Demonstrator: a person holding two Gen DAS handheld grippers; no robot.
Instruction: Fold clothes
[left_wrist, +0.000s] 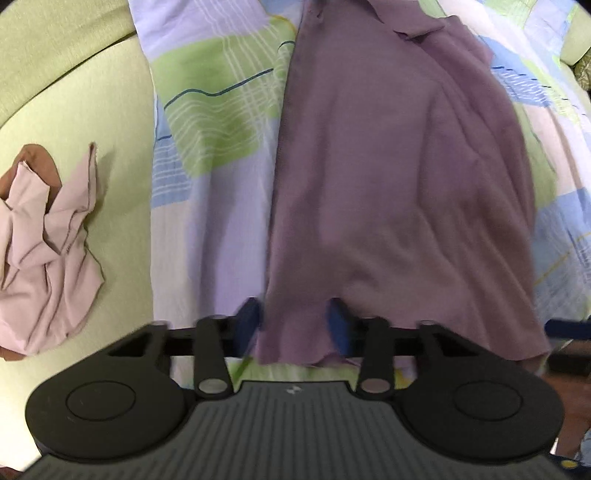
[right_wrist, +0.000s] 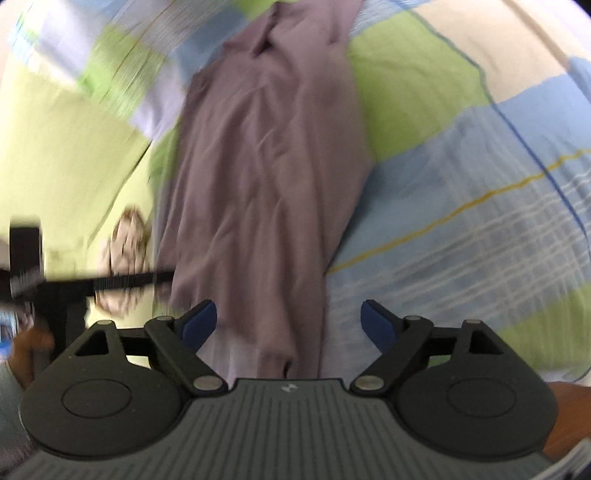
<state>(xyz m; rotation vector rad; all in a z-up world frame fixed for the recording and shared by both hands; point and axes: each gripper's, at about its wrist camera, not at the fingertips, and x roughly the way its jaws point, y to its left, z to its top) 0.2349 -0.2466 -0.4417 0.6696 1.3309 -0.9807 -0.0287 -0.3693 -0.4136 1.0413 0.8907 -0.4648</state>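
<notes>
the mauve polo shirt (left_wrist: 388, 177) lay lengthwise on the patchwork sheet (left_wrist: 214, 122) over the bed, already narrowed to a long strip, collar at the far end. the left claw (left_wrist: 295, 321) straddled the near hem, its jaws not closed and gripping nothing firmly; the right claw (right_wrist: 288, 321) hung wide open above the same hem. the likely risk was pinching only the top layer, so the fold would slide apart on lifting. the right view was blurred. a crumpled pink garment (left_wrist: 44, 243) sat well apart on the green cover (left_wrist: 74, 92); open sheet lay on both sides.
</notes>
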